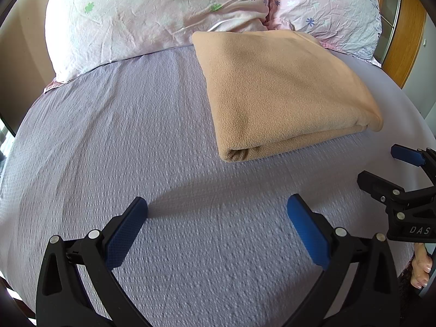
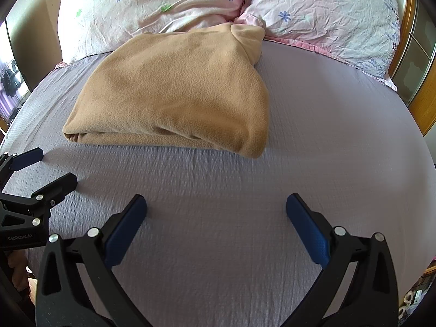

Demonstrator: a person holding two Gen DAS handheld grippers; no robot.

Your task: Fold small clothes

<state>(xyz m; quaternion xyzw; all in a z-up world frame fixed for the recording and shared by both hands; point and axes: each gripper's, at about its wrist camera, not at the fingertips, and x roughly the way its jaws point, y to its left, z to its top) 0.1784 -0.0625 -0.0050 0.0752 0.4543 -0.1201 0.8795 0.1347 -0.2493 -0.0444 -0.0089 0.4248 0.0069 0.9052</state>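
Note:
A tan fleece garment (image 1: 278,92) lies folded into a thick rectangle on the lavender bed cover (image 1: 136,136), its far edge against the pillows. It also shows in the right wrist view (image 2: 174,92). My left gripper (image 1: 217,207) is open and empty, low over the bare cover, short of the garment's near edge. My right gripper (image 2: 216,207) is open and empty too, in front of the garment's near right corner. Each gripper shows at the edge of the other's view: the right one (image 1: 381,166), the left one (image 2: 57,166).
Two flowered pink pillows (image 1: 152,16) (image 2: 321,16) lie along the head of the bed. A wooden frame with glass (image 2: 419,62) stands at the right. The bed cover (image 2: 340,136) stretches wide on both sides of the garment.

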